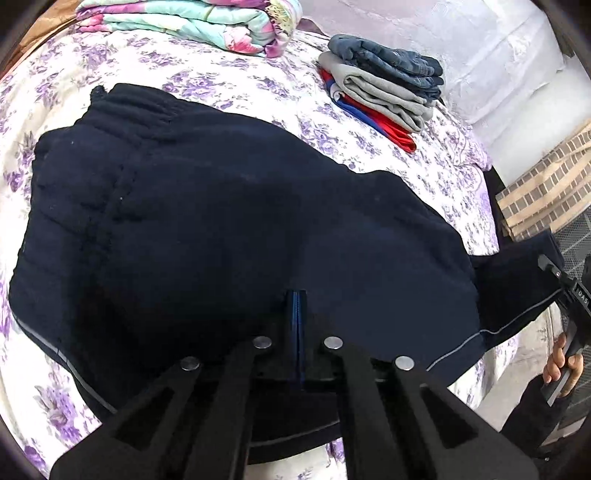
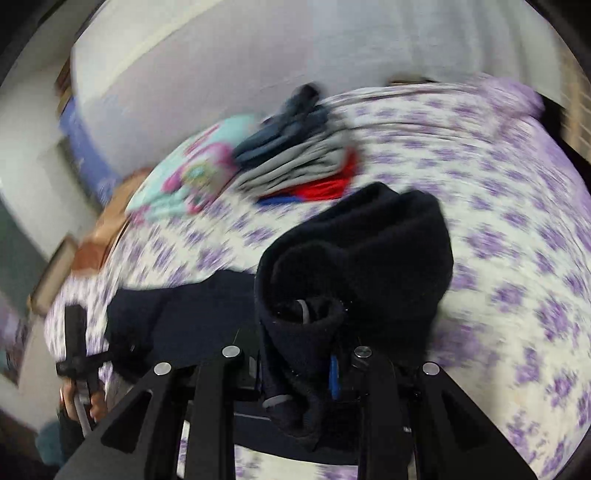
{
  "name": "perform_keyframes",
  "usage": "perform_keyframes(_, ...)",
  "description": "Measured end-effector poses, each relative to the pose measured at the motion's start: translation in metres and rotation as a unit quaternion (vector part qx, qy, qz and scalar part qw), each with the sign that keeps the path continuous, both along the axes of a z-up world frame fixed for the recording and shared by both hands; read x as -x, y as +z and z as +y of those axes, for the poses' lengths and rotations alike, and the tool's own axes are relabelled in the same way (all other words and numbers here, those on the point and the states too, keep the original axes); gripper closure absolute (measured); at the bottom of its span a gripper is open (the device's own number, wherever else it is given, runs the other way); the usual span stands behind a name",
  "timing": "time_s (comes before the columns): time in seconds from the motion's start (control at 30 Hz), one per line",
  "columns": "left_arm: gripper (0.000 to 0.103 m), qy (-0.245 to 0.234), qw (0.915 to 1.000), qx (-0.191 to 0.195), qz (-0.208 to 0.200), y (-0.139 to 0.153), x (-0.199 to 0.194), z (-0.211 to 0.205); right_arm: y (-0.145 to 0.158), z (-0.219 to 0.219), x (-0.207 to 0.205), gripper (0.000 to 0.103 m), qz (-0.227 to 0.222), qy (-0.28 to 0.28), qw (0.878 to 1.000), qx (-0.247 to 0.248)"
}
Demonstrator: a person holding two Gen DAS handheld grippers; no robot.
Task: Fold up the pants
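Dark navy pants point(image 1: 229, 229) lie spread on the flowered bed, waistband at the far left, legs running to the right edge. My left gripper point(image 1: 297, 314) is shut, its fingers pressed together over the pants' near edge; whether cloth is pinched between them I cannot tell. My right gripper point(image 2: 303, 332) is shut on a bunched part of the pants point(image 2: 354, 258), holding it lifted above the bed; this view is blurred by motion. The right gripper also shows in the left wrist view point(image 1: 569, 295), at the pants' leg end.
A stack of folded clothes point(image 1: 384, 85) in blue, grey and red sits at the bed's far right. A folded floral quilt point(image 1: 192, 22) lies at the back. The purple-flowered sheet point(image 1: 424, 158) ends at the right edge, with a brick-patterned surface point(image 1: 546, 192) beyond.
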State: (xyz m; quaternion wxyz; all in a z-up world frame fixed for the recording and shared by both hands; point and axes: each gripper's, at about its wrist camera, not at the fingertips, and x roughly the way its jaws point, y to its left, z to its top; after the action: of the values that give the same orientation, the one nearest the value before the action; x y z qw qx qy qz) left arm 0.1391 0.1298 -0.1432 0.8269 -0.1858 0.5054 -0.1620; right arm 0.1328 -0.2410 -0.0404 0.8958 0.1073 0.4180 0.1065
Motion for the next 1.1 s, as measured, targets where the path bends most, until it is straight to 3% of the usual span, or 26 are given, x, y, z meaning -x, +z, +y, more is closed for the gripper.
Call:
perform_keyframes(0.13, 0.102, -0.006, 0.9997, 0.024, 0.003, -0.004, 0.001, 0.008, -0.015, 0.071, -0.020, 0.078, 0.026, 0.082, 0.996, 0.035)
perform_keyframes(0.3, 0.102, -0.008, 0.9997, 0.024, 0.005, -0.005, 0.000, 0.008, -0.089, 0.145, -0.050, 0.078, 0.119, 0.156, 0.978, 0.066)
perform_keyframes(0.33, 0.102, -0.007, 0.9996, 0.027, 0.006, -0.005, 0.000, 0.009, -0.111, 0.155, -0.054, 0.073, 0.148, 0.159, 0.973, 0.074)
perform_keyframes(0.37, 0.102, -0.007, 0.9994, 0.033, 0.007, -0.006, -0.001, 0.010, -0.114, 0.159, -0.054, 0.069, 0.137, 0.158, 0.975, 0.075)
perform_keyframes(0.43, 0.102, -0.008, 0.9991, 0.040, 0.009, -0.007, -0.001, 0.013, -0.106, 0.168, -0.047, 0.030, 0.133, 0.185, 0.972, 0.063)
perform_keyframes(0.53, 0.102, -0.010, 0.9990, 0.042, 0.009, -0.007, -0.002, 0.013, -0.092, 0.176, -0.035, 0.028, 0.149, 0.203, 0.966, 0.065)
perform_keyframes(0.6, 0.102, -0.011, 0.9991, 0.041, 0.007, -0.007, -0.002, 0.013, -0.075, 0.172, -0.028, 0.028, 0.159, 0.216, 0.963, 0.033)
perform_keyframes(0.7, 0.102, -0.012, 0.9989, 0.045, 0.006, -0.008, -0.001, 0.014, -0.042, 0.164, -0.023, 0.028, 0.102, 0.198, 0.974, 0.035)
perform_keyframes(0.77, 0.102, -0.012, 0.9988, 0.047, 0.006, -0.008, -0.001, 0.014, -0.032, 0.161, -0.031, 0.054, 0.060, 0.176, 0.980, 0.072)
perform_keyframes(0.8, 0.102, -0.012, 0.9988, 0.046, 0.006, -0.008, -0.001, 0.014, -0.035, 0.161, -0.039, 0.090, 0.064, 0.172, 0.980, 0.081)
perform_keyframes(0.83, 0.102, -0.012, 0.9989, 0.046, 0.007, -0.007, -0.001, 0.014, -0.044, 0.162, -0.052, 0.101, 0.083, 0.169, 0.979, 0.084)
perform_keyframes(0.93, 0.102, -0.012, 0.9989, 0.045, 0.007, -0.006, 0.001, 0.014, -0.078, 0.168, -0.084, 0.100, 0.107, 0.131, 0.976, 0.136)
perform_keyframes(1.0, 0.102, -0.011, 0.9989, 0.045, 0.005, -0.004, 0.003, 0.015, -0.109, 0.174, -0.101, 0.100, 0.144, 0.120, 0.972, 0.139)
perform_keyframes(1.07, 0.102, -0.008, 0.9989, 0.046, 0.004, 0.002, 0.008, 0.018, -0.106, 0.177, -0.098, 0.101, 0.133, 0.119, 0.974, 0.143)
perform_keyframes(1.1, 0.101, -0.006, 0.9990, 0.045, 0.001, 0.008, 0.012, 0.021, -0.101, 0.177, -0.096, 0.097, 0.135, 0.122, 0.974, 0.139)
